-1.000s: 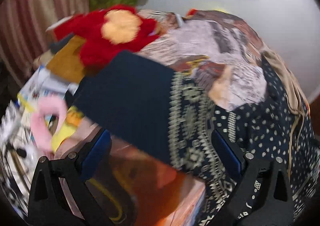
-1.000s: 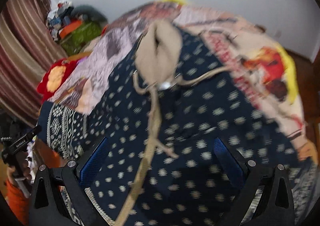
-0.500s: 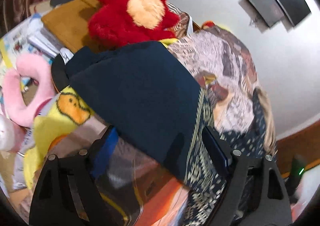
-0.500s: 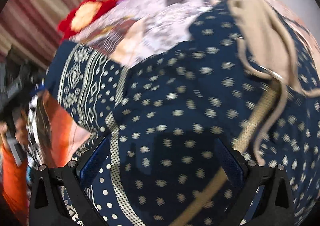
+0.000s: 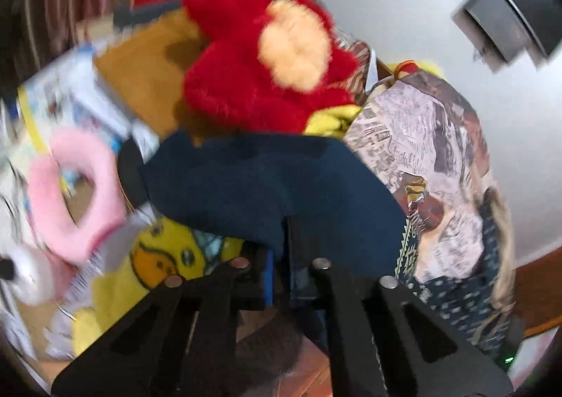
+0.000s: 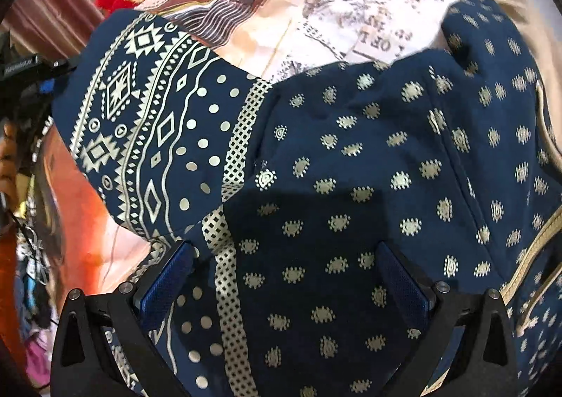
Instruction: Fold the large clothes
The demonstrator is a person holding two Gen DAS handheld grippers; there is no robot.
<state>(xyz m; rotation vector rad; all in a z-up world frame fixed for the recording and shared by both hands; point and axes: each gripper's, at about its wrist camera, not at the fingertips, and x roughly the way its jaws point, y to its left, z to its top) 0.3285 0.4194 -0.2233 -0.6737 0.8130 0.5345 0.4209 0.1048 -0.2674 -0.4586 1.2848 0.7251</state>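
Left wrist view first: the left gripper point(image 5: 281, 256) is clenched, its blue pads pressed together on the plain dark hem of the navy garment point(image 5: 267, 182), right at the near edge of the cloth. Beyond that pinched edge sits a red plush toy point(image 5: 253, 80), and off to the garment's left a pink ring cushion point(image 5: 70, 193) and a yellow duck-print cloth point(image 5: 158, 256). The picture is smeared, so finer detail of the grip is hard to read.

Right wrist view now: the right gripper point(image 6: 284, 277) is spread wide, released, with the dotted navy fabric point(image 6: 351, 168) lying directly under and between its blue pads point(image 6: 165, 277). Whether the pads touch the cloth I cannot tell. The garment lies spread over a newspaper-print bedspread point(image 6: 351, 10), its geometric cream border point(image 6: 140, 123) turned toward the left-hand edge, a beige drawstring point(image 6: 527, 256) running along the right side.

My read: this is the pick-up stage of a fold. One corner is secured, the other is not. The next move calls for the right claw to settle on an edge of the garment matching the left's hold and close on a single layer there; only then can both lift together and carry the hem across. Taking too thick a bunch would spoil the crease.
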